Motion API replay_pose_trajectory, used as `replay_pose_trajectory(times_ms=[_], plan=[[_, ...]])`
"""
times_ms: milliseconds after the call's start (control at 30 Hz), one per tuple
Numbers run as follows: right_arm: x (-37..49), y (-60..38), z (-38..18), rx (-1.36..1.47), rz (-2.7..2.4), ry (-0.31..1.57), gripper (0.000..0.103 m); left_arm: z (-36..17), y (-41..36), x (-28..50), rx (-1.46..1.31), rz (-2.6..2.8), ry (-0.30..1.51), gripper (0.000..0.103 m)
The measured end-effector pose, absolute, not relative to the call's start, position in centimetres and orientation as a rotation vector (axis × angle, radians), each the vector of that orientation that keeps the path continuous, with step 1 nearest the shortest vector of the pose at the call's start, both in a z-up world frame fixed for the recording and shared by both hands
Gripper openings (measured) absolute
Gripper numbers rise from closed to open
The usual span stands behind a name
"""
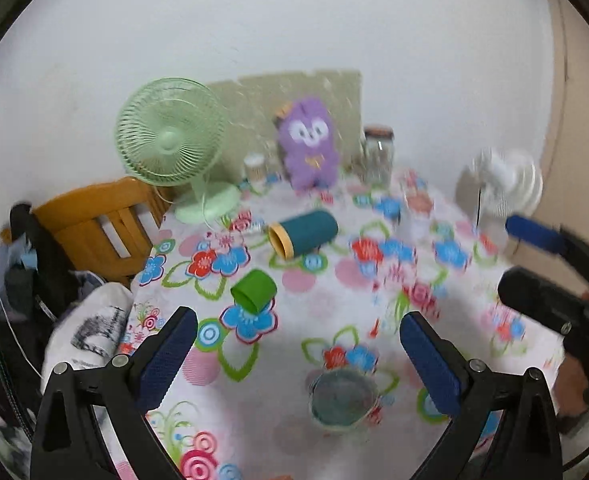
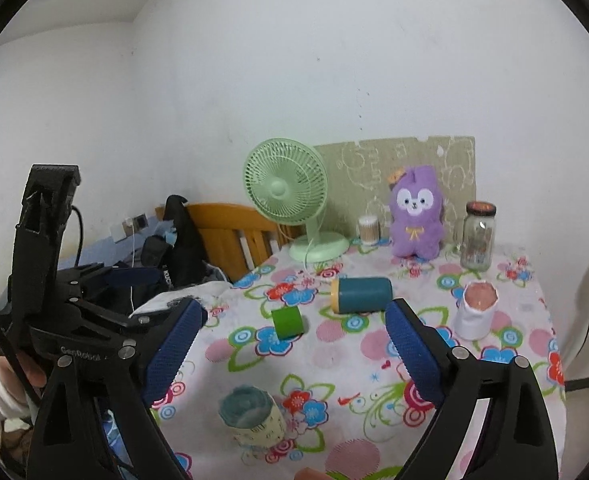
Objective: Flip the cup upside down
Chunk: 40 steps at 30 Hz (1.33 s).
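Both grippers spread wide, holding nothing

Left gripper [image 1: 298,354] hangs open above the upright cream cup [image 1: 342,402], at six o'clock on the floral tablecloth [image 1: 446,300]; right gripper [image 2: 296,338], open too, has that cup at seven o'clock.

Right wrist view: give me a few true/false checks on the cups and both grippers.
1. The green cup lies on its side. True.
2. The right gripper is shut on the teal cup. False: its jaws stand open and empty, and the teal cup lies on the tablecloth beyond them.
3. The white cup with the pink inside stands upright. True.
4. The near cup with the pale patterned wall is already upside down. False: its mouth faces up.
5. The left gripper is open. True.
6. The purple plush toy stands left of the green fan. False: it stands to the right.
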State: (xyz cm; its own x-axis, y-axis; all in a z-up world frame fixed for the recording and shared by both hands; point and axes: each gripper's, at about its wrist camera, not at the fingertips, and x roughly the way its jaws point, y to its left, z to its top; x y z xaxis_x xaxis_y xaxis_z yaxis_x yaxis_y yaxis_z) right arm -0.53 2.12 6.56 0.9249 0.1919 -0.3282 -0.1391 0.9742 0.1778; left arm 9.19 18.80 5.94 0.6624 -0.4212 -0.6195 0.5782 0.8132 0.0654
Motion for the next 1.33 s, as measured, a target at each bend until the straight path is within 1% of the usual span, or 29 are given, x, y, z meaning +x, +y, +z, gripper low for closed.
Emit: replay_pose_trajectory(times_ms=[67, 267, 567, 933, 1333], plan=[[-0.8, 2.7, 6.7, 0.131, 0.156, 0.338, 0.103, 6.4, 19.8, 9.1, 0.206, -0.545, 0.586, 0.103], [-1.5, 4.1, 6.9, 0.085, 0.122, 0.312, 0.103, 6.4, 21.8, 8.3, 0.079, -0.483, 0.486, 0.103], [-2.1, 4.2, 5.2, 0.087, 0.057, 0.321, 0.103, 5.1, 23.2, 7.5, -0.001, -0.386, 0.391, 0.103], [-2.0, 4.8, 4.9, 0.053, 0.055, 0.329, 0.103, 4.8, 23.8, 7.0, -0.027, -0.341, 0.35, 0.103], [-1.4, 4.9, 4.3, 0.061, 0.058, 0.356, 0.103, 4.5, 24.2, 7.2, -0.05, -0.355, 0.355, 0.103]])
